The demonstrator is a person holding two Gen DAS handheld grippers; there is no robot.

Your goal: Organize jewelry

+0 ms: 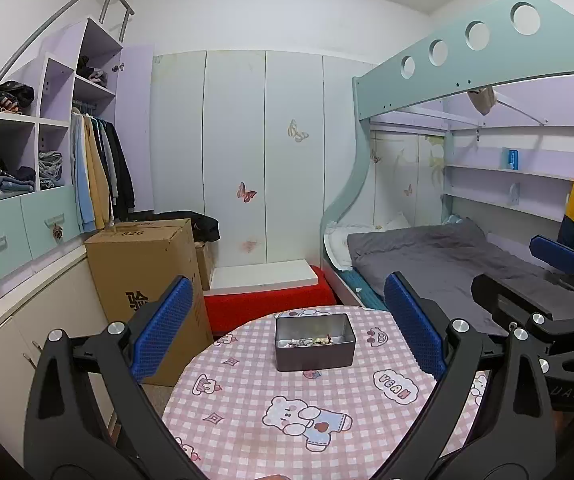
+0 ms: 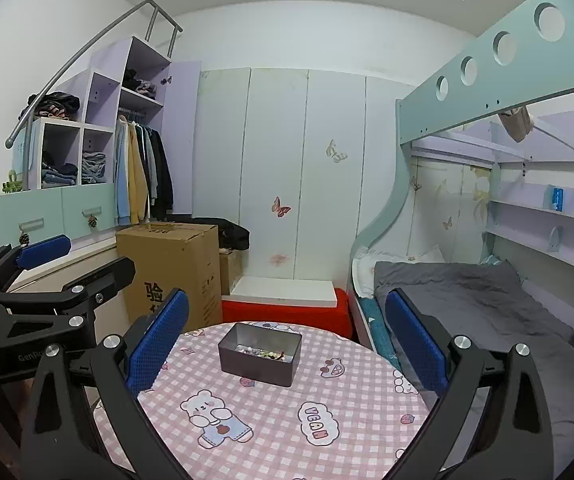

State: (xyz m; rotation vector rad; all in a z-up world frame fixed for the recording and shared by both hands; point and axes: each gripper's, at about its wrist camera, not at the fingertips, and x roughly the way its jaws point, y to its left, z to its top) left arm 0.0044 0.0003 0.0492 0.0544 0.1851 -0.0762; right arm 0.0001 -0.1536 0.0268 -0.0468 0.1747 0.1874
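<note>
Both hand-held grippers, left [image 1: 291, 332] and right [image 2: 285, 336], gape wide, empty. Jewelry [image 1: 309, 341] in the tin [image 1: 315, 354] on the far worktop [image 1: 287, 400] looks tiny, light, slippery, probably tangled: pinch single pieces.

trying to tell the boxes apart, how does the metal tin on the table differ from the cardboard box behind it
The metal tin is small, low and grey, open-topped with jewelry inside; the cardboard box is tall, brown and closed. The tin sits on the checked tablecloth; the box stands beyond the table's edge. Both are rectangular.
</note>
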